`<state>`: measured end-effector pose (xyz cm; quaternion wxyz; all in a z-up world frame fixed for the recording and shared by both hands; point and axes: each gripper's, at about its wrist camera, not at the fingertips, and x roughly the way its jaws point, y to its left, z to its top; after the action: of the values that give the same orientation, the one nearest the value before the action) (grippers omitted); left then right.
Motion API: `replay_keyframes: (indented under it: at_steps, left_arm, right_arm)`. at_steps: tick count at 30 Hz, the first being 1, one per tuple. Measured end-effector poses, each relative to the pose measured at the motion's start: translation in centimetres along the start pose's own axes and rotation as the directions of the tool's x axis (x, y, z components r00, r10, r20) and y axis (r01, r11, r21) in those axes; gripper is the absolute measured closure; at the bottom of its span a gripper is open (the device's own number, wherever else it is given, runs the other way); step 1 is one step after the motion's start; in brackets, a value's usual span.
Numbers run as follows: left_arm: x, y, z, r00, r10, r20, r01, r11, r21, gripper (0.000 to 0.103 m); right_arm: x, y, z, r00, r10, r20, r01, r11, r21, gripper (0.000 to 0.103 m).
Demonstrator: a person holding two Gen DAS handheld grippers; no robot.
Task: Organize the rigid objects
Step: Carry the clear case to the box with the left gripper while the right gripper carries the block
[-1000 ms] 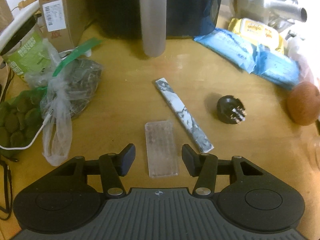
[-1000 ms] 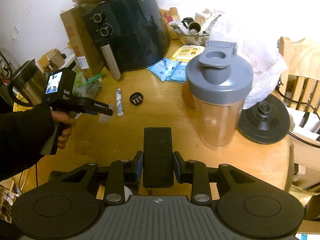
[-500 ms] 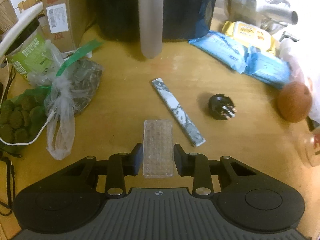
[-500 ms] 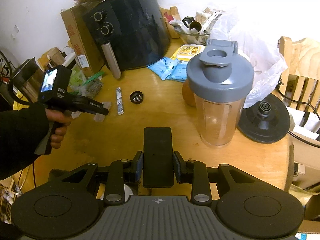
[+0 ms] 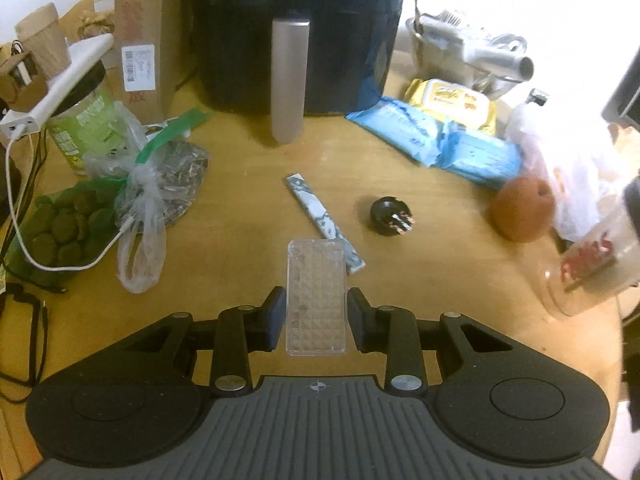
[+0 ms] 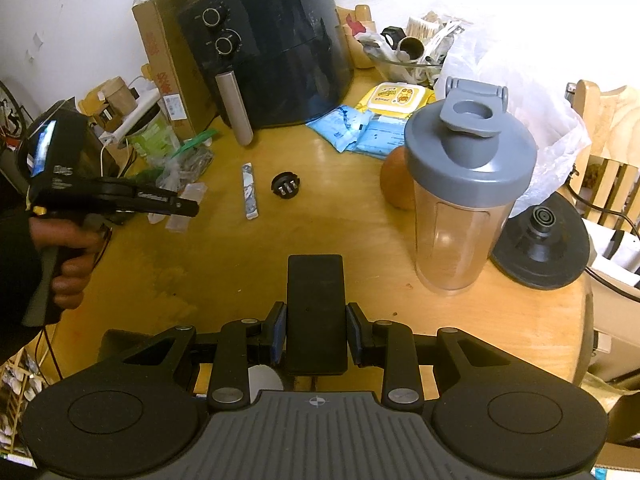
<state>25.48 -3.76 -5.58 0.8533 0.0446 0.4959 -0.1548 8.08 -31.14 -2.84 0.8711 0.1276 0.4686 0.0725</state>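
My left gripper [image 5: 316, 314] is shut on a clear studded plastic block [image 5: 316, 296] and holds it off the wooden table [image 5: 240, 232]. From the right wrist view the same block [image 6: 182, 216] hangs from the left gripper [image 6: 180, 210] in a person's hand. A black flat block [image 6: 316, 312] is clamped in my right gripper [image 6: 316, 334], which is shut on it above the table's near edge. On the table lie a marbled grey-white bar [image 5: 324, 222] and a small black round plug [image 5: 390, 216].
A black air fryer [image 6: 272, 48] stands at the back beside a cardboard box [image 6: 168, 60]. A shaker bottle [image 6: 464, 200], an orange fruit [image 5: 522, 212], blue packets [image 5: 436, 140], plastic bags [image 5: 160, 192] and a black round base [image 6: 540, 240] crowd the table's sides.
The left gripper closed on the clear block, then lifted it off the table and drew back. The right gripper kept still with the black block.
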Motion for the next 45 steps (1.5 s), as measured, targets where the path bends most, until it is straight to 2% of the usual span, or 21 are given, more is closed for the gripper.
replay_keyframes:
  at_steps: [11, 24, 34, 45]
  left_arm:
    - [-5.3, 0.0, -2.5, 0.997, -0.045, 0.059, 0.046, 0.999, -0.022, 0.07]
    - [-11.4, 1.9, -6.8, 0.986, -0.061, 0.155, 0.075, 0.993, -0.088, 0.07]
    - [-13.7, 2.3, -10.6, 0.988, -0.076, 0.135, 0.09, 0.991, -0.103, 0.07]
    - [-13.3, 0.5, -13.4, 0.989, -0.14, 0.054, 0.145, 0.983, -0.111, 0.07]
  right_arm:
    - [-0.1, 1.7, 0.2, 1.0, -0.008, -0.017, 0.008, 1.0, -0.027, 0.069]
    - [-1.0, 4.6, -0.5, 0.999, 0.034, -0.019, -0.035, 0.997, -0.071, 0.069]
    - [-1.5, 6.3, -1.3, 0.998, 0.059, -0.02, -0.06, 0.995, -0.082, 0.069]
    - [-2.4, 7.2, -2.6, 0.997, 0.075, -0.017, -0.076, 0.994, -0.073, 0.069]
